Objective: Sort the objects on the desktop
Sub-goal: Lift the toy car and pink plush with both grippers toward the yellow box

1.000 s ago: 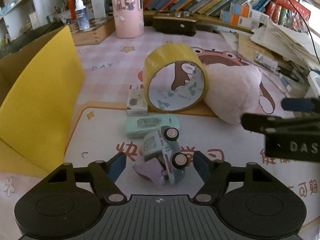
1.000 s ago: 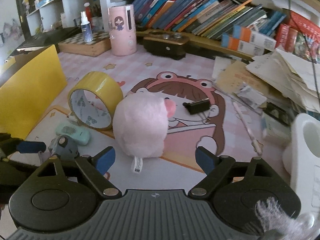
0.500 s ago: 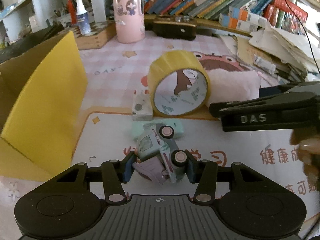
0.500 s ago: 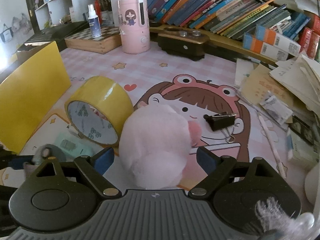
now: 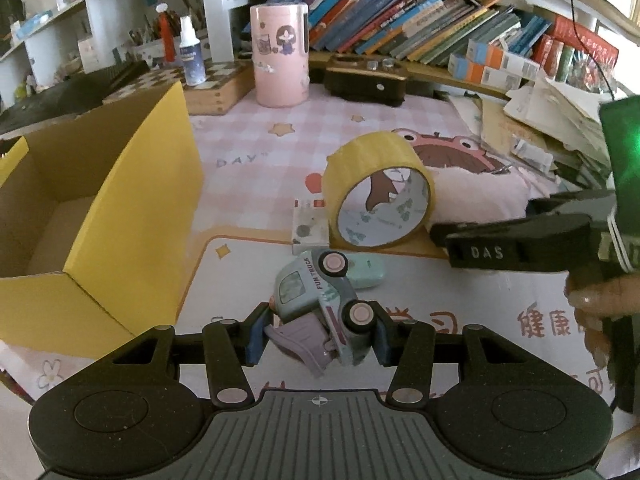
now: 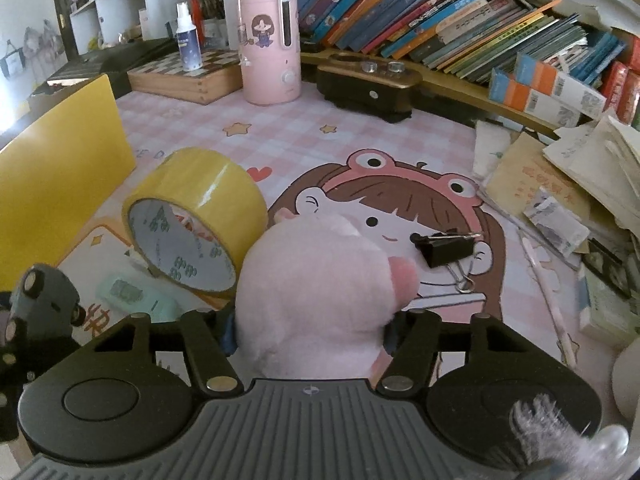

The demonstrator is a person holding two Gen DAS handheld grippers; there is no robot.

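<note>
My left gripper [image 5: 318, 334] is shut on a pale blue toy truck [image 5: 320, 300], tilted on its side and lifted a little off the desk mat. The truck also shows at the left edge of the right wrist view [image 6: 44, 300]. My right gripper [image 6: 310, 332] is shut on a pink plush toy [image 6: 316, 292], which fills the space between its fingers. A yellow tape roll [image 5: 378, 196] stands on edge behind the truck and also shows in the right wrist view [image 6: 192, 216]. An open yellow cardboard box [image 5: 100, 216] stands to the left.
A mint eraser [image 5: 366, 276] and a small white box [image 5: 308, 228] lie by the tape. A black binder clip [image 6: 448, 250] lies on the mat. A pink humidifier [image 5: 280, 54], a wooden box [image 6: 184, 74], books and paper piles [image 6: 580, 168] line the back and right.
My left gripper closed on the toy truck and raised it slightly. My right gripper moved forward and closed on the pink plush toy.
</note>
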